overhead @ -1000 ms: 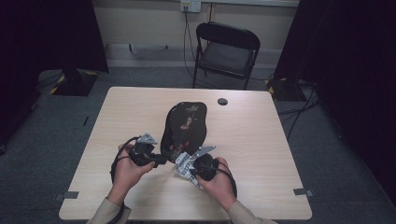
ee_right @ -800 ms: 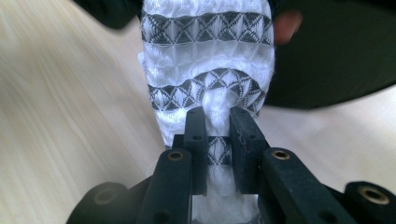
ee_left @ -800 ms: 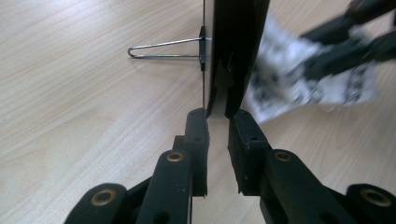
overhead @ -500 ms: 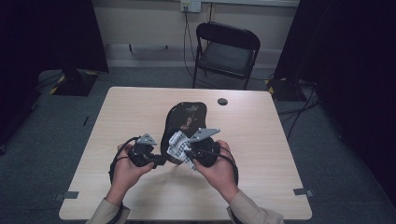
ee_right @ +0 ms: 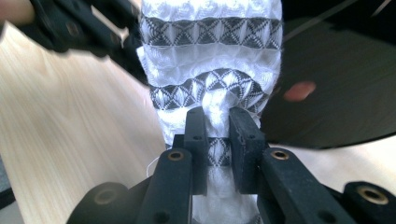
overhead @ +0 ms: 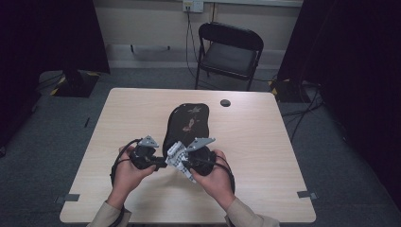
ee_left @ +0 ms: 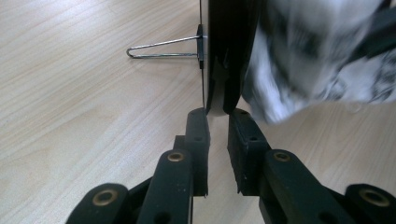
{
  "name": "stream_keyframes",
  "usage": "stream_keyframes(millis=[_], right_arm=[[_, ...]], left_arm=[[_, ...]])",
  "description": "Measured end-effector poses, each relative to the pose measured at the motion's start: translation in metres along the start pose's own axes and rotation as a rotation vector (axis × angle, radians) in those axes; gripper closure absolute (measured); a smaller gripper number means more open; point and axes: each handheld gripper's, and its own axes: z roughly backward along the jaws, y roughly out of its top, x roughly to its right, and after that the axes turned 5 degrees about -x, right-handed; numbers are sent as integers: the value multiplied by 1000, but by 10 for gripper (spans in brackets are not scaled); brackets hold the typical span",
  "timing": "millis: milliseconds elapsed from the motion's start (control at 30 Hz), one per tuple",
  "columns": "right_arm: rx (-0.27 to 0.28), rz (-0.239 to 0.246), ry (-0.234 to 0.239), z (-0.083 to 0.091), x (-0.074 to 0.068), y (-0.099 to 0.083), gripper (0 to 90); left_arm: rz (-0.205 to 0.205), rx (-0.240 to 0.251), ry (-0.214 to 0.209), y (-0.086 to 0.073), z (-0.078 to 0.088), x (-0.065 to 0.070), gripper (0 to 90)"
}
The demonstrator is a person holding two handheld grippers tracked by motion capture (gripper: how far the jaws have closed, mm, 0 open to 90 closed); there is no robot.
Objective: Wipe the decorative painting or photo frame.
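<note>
While the left gripper (ee_left: 217, 114) pinches the black tray's (overhead: 187, 125) near edge, the right gripper (ee_right: 217, 116), clamped on the patterned cloth (ee_right: 210, 60), wipes it; cleaning appears unfinished.

a light wooden table (overhead: 265, 142) stands on grey carpet. a small dark round disc (overhead: 225, 102) lies near the table's far edge. behind the table a black folding chair (overhead: 228, 53) faces it, with cables (overhead: 188, 28) hanging from a wall socket (overhead: 192, 5) beside it.
</note>
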Motion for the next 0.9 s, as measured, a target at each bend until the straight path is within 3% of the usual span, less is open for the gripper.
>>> stream_keyframes(millis=[333, 600, 700, 867, 900], right_arm=[[-56, -8, 14, -20, 0, -21, 795], [-112, -13, 19, -31, 1, -38, 795], [-88, -7, 20, -24, 2, -33, 796], [9, 7, 12, 10, 1, -8, 796], [9, 7, 12, 10, 1, -8, 796]], left_arm=[[4, 6, 4, -2, 0, 0, 784], [33, 7, 21, -6, 5, -5, 716], [36, 7, 30, -8, 6, -7, 700], [55, 17, 34, -10, 9, -8, 666], [52, 18, 37, -11, 10, -9, 666]])
